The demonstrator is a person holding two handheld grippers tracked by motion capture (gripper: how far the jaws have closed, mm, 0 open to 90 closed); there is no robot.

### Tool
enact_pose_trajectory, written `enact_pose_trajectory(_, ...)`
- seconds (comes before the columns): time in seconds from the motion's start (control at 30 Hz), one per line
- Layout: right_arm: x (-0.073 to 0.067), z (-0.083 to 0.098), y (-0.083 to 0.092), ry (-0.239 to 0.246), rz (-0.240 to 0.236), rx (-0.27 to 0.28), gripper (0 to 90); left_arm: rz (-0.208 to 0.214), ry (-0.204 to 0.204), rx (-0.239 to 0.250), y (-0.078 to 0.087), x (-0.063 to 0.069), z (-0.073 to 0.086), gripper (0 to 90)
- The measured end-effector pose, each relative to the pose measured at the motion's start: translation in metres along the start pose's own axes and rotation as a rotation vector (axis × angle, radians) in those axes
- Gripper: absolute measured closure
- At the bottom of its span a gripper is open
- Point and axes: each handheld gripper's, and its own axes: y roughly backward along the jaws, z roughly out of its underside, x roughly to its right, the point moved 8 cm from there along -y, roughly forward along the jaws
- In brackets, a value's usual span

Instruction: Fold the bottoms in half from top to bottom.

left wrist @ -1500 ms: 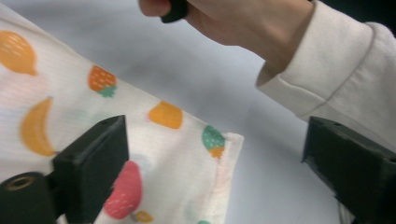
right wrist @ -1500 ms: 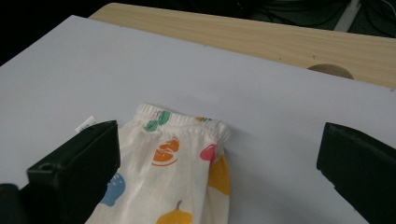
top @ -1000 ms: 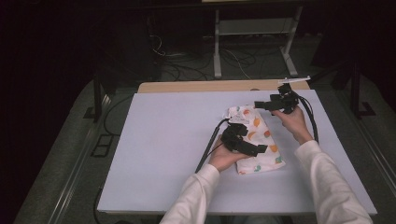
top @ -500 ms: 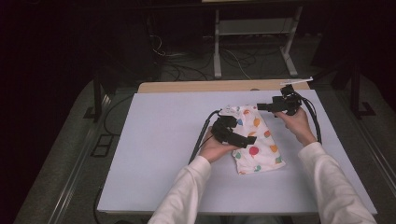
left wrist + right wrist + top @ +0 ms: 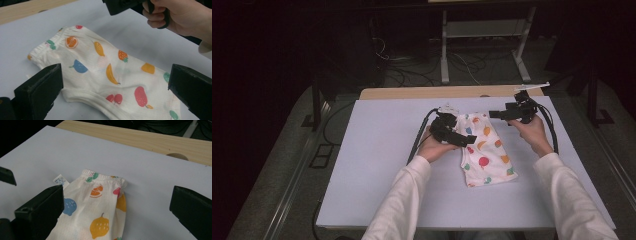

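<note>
Lengthwise, folded shorts (image 5: 484,150) run waistband-far (label showing); left tool (image 5: 464,141) and right tool (image 5: 497,114) gape, holding nothing.

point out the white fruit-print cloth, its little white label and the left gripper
white fruit-print cloth (image 5: 486,155), high view, middle of the fabric
little white label (image 5: 59,180), right gripper view, the tag's face
left gripper (image 5: 472,142), high view, between its fingertips

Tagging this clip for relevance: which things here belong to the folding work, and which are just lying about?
In the job:
- fruit-print shorts, folded on the white table cover
- left gripper, open, over the shorts' left edge
- right gripper, open, at the waistband end

Lying about:
- wooden tabletop strip behind the cover
- floor cables
- white stand
</note>
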Motion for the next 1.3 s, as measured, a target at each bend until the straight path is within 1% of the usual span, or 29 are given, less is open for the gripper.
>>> enact_pose_trajectory(0.13, -0.001, 0.000, 0.000, 0.006, 0.000, -0.011, 0.0, -0.005, -0.002, -0.014, 0.002, -0.009, -0.003, 0.0)
enact_pose_trajectory(0.2, -0.001, 0.000, 0.000, 0.009, -0.005, -0.021, 0.0, -0.004, 0.009, -0.016, 0.003, -0.015, -0.005, 0.0)
enact_pose_trajectory(0.23, -0.001, 0.000, 0.000, 0.011, -0.005, -0.026, 0.0, -0.004, 0.020, -0.019, 0.003, -0.018, -0.006, 0.0)
enact_pose_trajectory(0.27, -0.001, 0.000, 0.000, 0.016, 0.000, -0.030, 0.0, -0.007, 0.018, -0.026, 0.004, -0.020, -0.007, 0.0)
enact_pose_trajectory(0.33, -0.001, -0.001, 0.000, 0.016, -0.002, -0.028, 0.0, -0.014, 0.024, -0.019, 0.005, -0.025, -0.011, 0.0)
enact_pose_trajectory(0.47, 0.000, -0.002, 0.000, 0.015, -0.003, -0.037, 0.0, -0.022, 0.034, -0.029, 0.006, -0.036, -0.016, 0.0)
enact_pose_trajectory(0.53, 0.000, -0.003, 0.000, 0.015, -0.003, -0.046, 0.0, -0.017, 0.053, -0.035, 0.006, -0.042, -0.017, 0.0)
enact_pose_trajectory(0.57, 0.000, -0.003, 0.000, 0.012, -0.008, -0.053, 0.0, -0.014, 0.070, -0.038, 0.005, -0.044, -0.017, 0.0)
enact_pose_trajectory(0.6, 0.001, -0.004, 0.000, 0.011, -0.014, -0.057, 0.0, -0.015, 0.078, -0.043, 0.004, -0.047, -0.016, 0.0)
enact_pose_trajectory(0.67, 0.001, -0.008, 0.001, 0.010, -0.019, -0.056, 0.0, -0.023, 0.083, -0.052, 0.001, -0.051, -0.016, 0.0)
enact_pose_trajectory(0.73, 0.000, -0.011, 0.003, 0.007, -0.022, -0.050, 0.0, -0.021, 0.079, -0.061, -0.001, -0.054, -0.017, 0.0)
enact_pose_trajectory(0.9, -0.002, -0.017, 0.004, 0.013, -0.032, -0.056, 0.0, -0.024, 0.089, -0.074, -0.006, -0.061, -0.018, 0.0)
enact_pose_trajectory(0.97, 0.000, -0.018, 0.004, 0.003, -0.039, -0.050, 0.0, -0.030, 0.096, -0.073, -0.007, -0.064, -0.018, 0.0)
enact_pose_trajectory(1.07, 0.003, -0.017, 0.001, -0.010, -0.042, -0.052, 0.0, -0.025, 0.117, -0.060, -0.010, -0.068, -0.019, 0.0)
enact_pose_trajectory(1.17, 0.007, -0.013, -0.005, -0.027, -0.039, -0.066, 0.0, -0.026, 0.113, -0.074, -0.015, -0.073, -0.017, 0.0)
enact_pose_trajectory(1.23, 0.009, -0.011, -0.009, -0.038, -0.041, -0.075, 0.0, -0.023, 0.126, -0.064, -0.016, -0.077, -0.016, 0.0)
enact_pose_trajectory(1.27, 0.009, -0.009, -0.010, -0.044, -0.044, -0.081, 0.0, -0.015, 0.127, -0.065, -0.017, -0.078, -0.015, 0.1)
enact_pose_trajectory(1.3, 0.010, -0.008, -0.012, -0.048, -0.048, -0.089, 0.0, -0.008, 0.137, -0.065, -0.017, -0.079, -0.014, 0.1)
